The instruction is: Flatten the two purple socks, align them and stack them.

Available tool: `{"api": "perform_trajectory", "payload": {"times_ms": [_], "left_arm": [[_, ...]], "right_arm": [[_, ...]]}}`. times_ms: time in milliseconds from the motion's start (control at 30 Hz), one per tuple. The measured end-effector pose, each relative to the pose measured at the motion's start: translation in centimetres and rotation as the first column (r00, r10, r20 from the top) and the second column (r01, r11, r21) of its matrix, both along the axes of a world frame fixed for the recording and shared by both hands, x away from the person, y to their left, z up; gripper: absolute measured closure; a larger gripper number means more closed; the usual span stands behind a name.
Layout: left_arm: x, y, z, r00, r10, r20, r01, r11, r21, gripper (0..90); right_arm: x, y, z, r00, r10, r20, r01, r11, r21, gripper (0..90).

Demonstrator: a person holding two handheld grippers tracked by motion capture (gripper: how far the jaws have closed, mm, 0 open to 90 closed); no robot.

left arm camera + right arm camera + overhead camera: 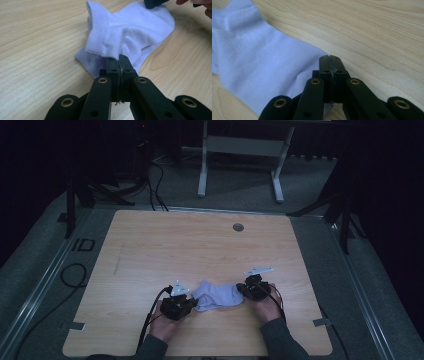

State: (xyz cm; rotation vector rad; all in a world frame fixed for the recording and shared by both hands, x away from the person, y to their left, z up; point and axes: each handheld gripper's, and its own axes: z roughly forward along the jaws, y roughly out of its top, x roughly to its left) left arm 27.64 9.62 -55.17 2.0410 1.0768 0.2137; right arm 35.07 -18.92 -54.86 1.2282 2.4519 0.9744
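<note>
A pale lilac ankle sock [217, 295] lies crumpled near the front of the wooden table [200, 245], between my two grippers. My left gripper [192, 304] is at its left end, shut on the sock. In the left gripper view the jaws [119, 58] pinch the fabric just below the ribbed cuff [98, 32]. My right gripper [243, 290] is shut on the sock's right end. Its closed jaws [329, 58] sit at the edge of the sock [257, 62], with fabric caught between them. The right gripper's tip [152, 3] also shows in the left gripper view, at the sock's far end.
A round grey cable port [238, 227] sits near the table's back edge. Black cables [72, 275] lie on the floor at the left. A white desk frame [240, 150] stands behind the table. Tape marks [75, 325] flank the front corners.
</note>
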Motion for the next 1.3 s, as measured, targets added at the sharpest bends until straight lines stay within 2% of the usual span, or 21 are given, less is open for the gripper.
{"api": "perform_trajectory", "payload": {"times_ms": [200,333,500,667,1033,1200,1300], "left_arm": [[-0.1,0.4,-0.4,0.9990,0.000,-0.045,0.001,0.9999,0.014,88.6],[-0.2,0.5,-0.5,0.9986,-0.006,-0.053,0.008,0.9993,0.036,88.5],[-0.5,0.4,-0.5,0.9990,-0.011,-0.042,0.014,0.9964,0.084,88.3],[-0.5,0.6,-0.5,0.9995,0.012,-0.031,-0.008,0.9936,0.112,85.5],[0.0,1.0,-0.4,0.9986,0.053,-0.006,-0.052,0.9904,0.128,79.2],[0.2,1.5,-0.3,0.9976,0.069,-0.001,-0.069,0.9893,0.128,77.0],[0.4,2.0,-0.1,0.9949,0.100,0.007,-0.101,0.9876,0.121,74.9]], "right_arm": [[0.0,0.0,-0.2,1.0000,-0.003,-0.003,0.003,1.0000,0.000,89.1],[0.0,0.0,-0.2,1.0000,-0.003,-0.001,0.003,1.0000,-0.005,89.1],[0.0,0.0,-0.2,1.0000,-0.004,-0.001,0.004,1.0000,-0.001,89.1],[-0.1,0.0,-0.3,1.0000,-0.006,0.001,0.006,1.0000,0.002,89.0],[-0.7,0.0,-0.3,0.9997,-0.025,-0.002,0.025,0.9996,0.010,86.9],[-1.1,0.0,-0.1,0.9997,-0.022,0.011,0.021,0.9996,0.019,81.6],[-1.6,-0.3,0.5,0.9991,-0.023,0.036,0.021,0.9984,0.052,72.8]]}}
